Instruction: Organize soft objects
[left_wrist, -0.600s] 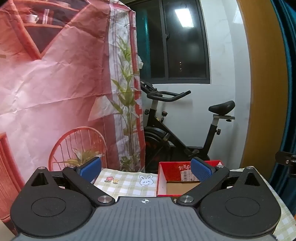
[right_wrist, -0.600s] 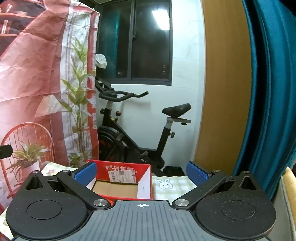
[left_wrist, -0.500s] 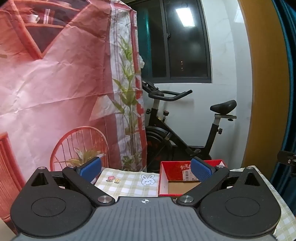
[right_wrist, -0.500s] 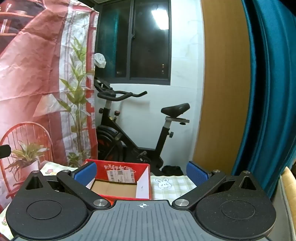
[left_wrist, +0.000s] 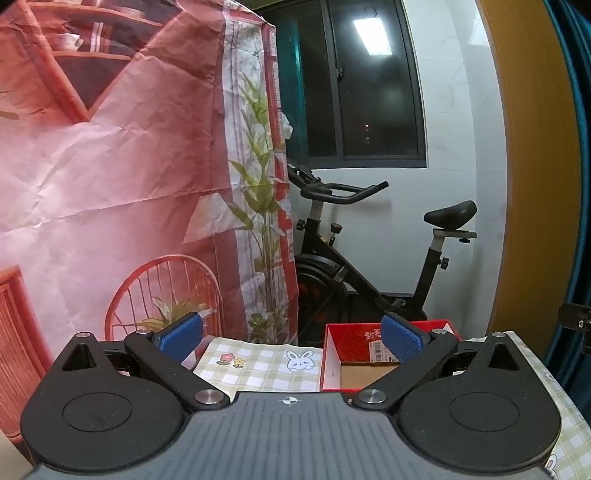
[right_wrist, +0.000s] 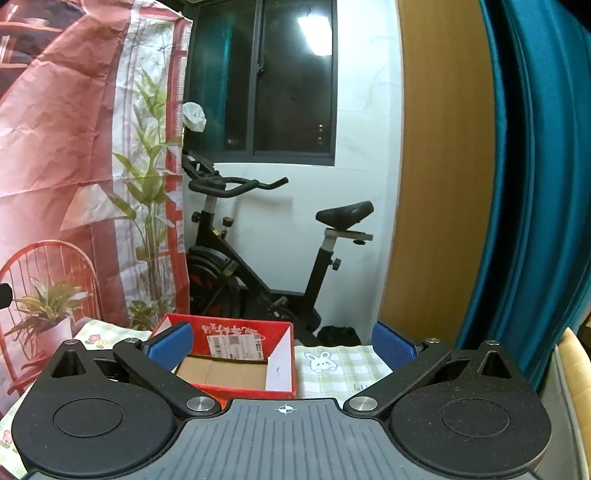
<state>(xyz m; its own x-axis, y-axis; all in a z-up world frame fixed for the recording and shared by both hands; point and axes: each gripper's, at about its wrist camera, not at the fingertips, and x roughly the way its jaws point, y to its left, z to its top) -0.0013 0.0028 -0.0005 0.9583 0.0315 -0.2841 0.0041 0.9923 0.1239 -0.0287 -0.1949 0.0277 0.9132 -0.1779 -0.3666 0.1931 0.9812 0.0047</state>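
The red cardboard box (left_wrist: 384, 354) is the landmark: open-topped, nothing visible inside but its brown floor, standing on the green checked tablecloth (left_wrist: 258, 365) close to the table's far edge. No soft object shows in either view.

Left of the box, a printed pink backdrop (left_wrist: 110, 184) hangs close behind the table, closing off that side. The left gripper (left_wrist: 291, 338) hovers on the near side of the box with its jaws spread wide and nothing between them; bare cloth with a bunny print lies under the gap, just left of the box's left wall.

The right gripper (right_wrist: 282, 345) is likewise fully spread and holds nothing, the box showing between its blue pads (right_wrist: 170, 345).

Behind the box, past the table edge, stands an exercise bike (right_wrist: 258, 258). Right of the box is more bare cloth, then a wooden panel (right_wrist: 439, 184) and a teal curtain (right_wrist: 535, 184).
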